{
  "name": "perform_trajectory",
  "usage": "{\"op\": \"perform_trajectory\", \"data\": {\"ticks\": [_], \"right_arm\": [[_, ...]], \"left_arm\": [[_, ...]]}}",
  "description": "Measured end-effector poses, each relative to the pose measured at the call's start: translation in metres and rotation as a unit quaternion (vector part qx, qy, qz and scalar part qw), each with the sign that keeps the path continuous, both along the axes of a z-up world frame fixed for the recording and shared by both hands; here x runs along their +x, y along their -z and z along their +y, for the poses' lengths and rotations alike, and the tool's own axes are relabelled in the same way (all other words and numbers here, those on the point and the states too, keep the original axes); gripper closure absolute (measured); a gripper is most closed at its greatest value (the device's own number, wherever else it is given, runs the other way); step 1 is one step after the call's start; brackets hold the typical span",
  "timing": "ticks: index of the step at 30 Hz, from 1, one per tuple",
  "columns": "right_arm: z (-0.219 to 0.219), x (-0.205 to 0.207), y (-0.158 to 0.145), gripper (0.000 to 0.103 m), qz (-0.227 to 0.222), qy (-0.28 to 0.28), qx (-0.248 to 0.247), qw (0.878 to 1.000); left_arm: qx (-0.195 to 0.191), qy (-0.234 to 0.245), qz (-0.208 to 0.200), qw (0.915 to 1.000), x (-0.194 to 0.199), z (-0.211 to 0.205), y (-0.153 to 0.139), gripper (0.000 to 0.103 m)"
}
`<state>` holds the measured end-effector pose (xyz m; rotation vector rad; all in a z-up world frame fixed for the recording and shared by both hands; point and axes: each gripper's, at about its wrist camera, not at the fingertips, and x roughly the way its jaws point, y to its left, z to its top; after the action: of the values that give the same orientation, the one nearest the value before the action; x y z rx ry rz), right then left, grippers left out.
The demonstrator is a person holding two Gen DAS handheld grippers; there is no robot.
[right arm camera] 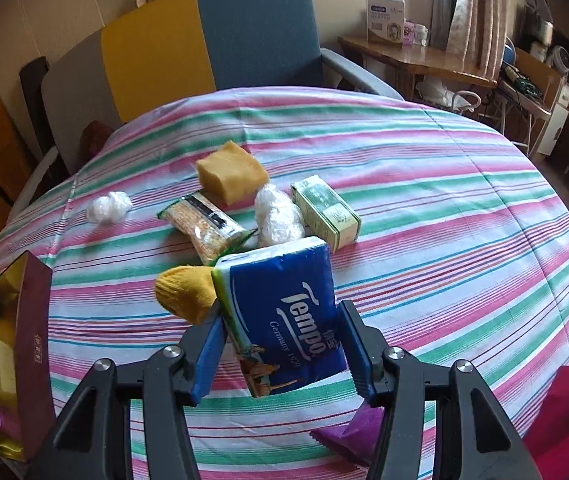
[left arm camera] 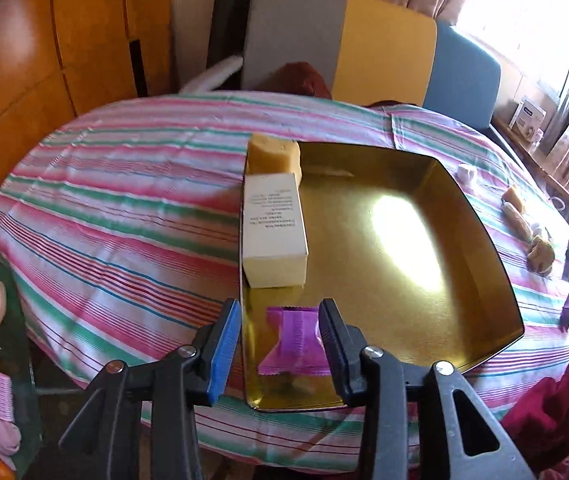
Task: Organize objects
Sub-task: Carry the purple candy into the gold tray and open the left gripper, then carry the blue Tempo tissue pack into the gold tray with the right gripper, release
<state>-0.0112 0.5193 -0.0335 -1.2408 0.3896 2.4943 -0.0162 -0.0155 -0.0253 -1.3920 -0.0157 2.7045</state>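
The right hand-held gripper (right arm camera: 280, 354), grasping the tissue pack (right arm camera: 284, 312) (tilted), may drop it beside the gold tray (left arm camera: 480, 236), where the left hand-held gripper (left arm camera: 280, 344) stands released.

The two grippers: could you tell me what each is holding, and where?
Right gripper clamps the Tempo tissue pack across its long sides. Left gripper holds nothing; the pink packet lies between its open jaws.

The blue tissue pack (right arm camera: 284, 312) reads "Tempo" and "Germany 1929". The white box (left arm camera: 274, 224) in the gold tray carries print too small to read.
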Motion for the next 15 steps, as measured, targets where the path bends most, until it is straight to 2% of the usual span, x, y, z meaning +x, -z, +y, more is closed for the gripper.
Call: {"op": "perform_trajectory", "data": {"ticks": [8, 11, 15], "right_arm": [[-0.050, 0.009, -0.027, 0.048, 0.016, -0.046, 0.014, 0.999], [-0.077, 0.008, -0.043, 0.048, 0.033, -0.074, 0.016, 0.997], [-0.124, 0.001, -0.061, 0.048, 0.048, -0.132, -0.005, 0.990]], "left_arm": [[-0.011, 0.012, 0.020, 0.9997, 0.012, -0.001, -0.004, 0.063], [-0.013, 0.011, 0.026, 0.9995, 0.014, 0.000, -0.005, 0.063], [-0.009, 0.010, 0.027, 0.9995, 0.015, -0.002, -0.005, 0.063]]}}
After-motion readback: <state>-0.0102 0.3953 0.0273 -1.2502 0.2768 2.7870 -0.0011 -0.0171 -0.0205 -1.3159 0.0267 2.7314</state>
